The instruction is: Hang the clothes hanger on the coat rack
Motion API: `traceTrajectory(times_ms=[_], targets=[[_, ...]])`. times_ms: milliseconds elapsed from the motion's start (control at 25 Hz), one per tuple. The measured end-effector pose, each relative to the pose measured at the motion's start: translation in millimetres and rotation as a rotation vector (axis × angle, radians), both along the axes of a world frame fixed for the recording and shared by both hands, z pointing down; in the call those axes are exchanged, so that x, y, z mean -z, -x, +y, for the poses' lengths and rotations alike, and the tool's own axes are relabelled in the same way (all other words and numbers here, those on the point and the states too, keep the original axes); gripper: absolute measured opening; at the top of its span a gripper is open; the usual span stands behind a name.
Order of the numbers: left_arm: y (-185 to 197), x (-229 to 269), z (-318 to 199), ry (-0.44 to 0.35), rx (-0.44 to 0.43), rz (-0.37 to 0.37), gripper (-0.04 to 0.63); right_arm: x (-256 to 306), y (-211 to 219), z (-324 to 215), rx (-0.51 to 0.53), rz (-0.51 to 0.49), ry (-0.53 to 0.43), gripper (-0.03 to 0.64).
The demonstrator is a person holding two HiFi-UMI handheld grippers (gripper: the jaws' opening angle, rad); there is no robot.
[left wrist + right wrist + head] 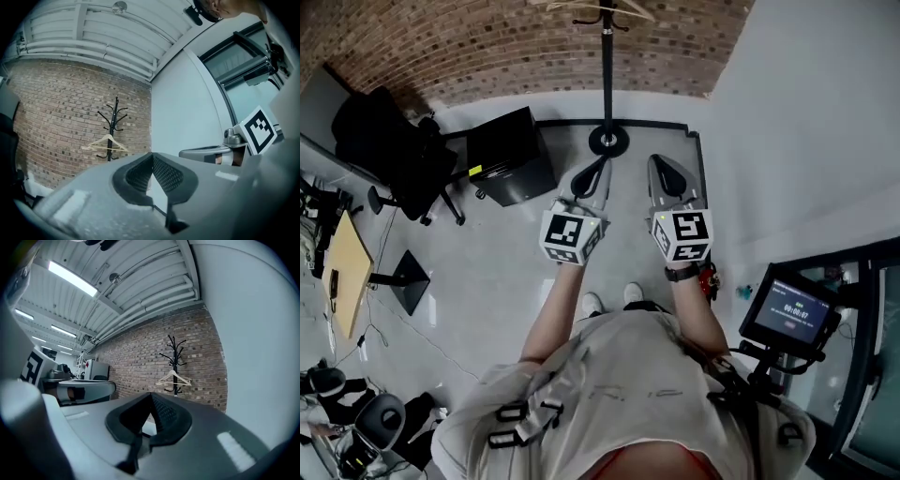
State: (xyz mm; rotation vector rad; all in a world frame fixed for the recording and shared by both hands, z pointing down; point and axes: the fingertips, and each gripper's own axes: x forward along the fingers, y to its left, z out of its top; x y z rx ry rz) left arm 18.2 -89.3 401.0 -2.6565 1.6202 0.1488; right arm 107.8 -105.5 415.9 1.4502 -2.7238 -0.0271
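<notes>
The clothes hanger [108, 143] is already hanging on the coat rack [116, 117], below its top branches. The rack is standing before the brick wall [56, 122], well apart from both tools. The left gripper [152, 157] and the right gripper [151, 397] are being held level, side by side, and are being pointed toward the rack. The jaws of each are pressed together, and nothing is being carried between them. It is judged that the hanging step is finished and that no grasp is being prepared. For the next move, probably only this is being asked: that the grippers are held clear of the rack, so that the hanger is not being disturbed.
</notes>
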Motion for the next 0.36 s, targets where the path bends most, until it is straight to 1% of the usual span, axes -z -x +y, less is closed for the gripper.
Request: traceTrajectory(times_ms=[120, 240, 360], targets=[[-0.5, 7.7, 0.4, -0.014, 0.002, -0.007, 0.000, 2.2, 8.0, -3.6, 0.028, 0.007, 0.005, 0.006], [-3.6, 14.4, 2.1, -0.033, 0.006, -0.003, 0.001, 4.9, 6.5, -2.2, 0.035, 0.013, -0.002, 0.006], [-6.4, 12.0, 2.6, -0.029, 0.010, 0.005, 0.002, 2.9, 2.3, -0.3, 0.035, 0.018, 0.000, 0.006]])
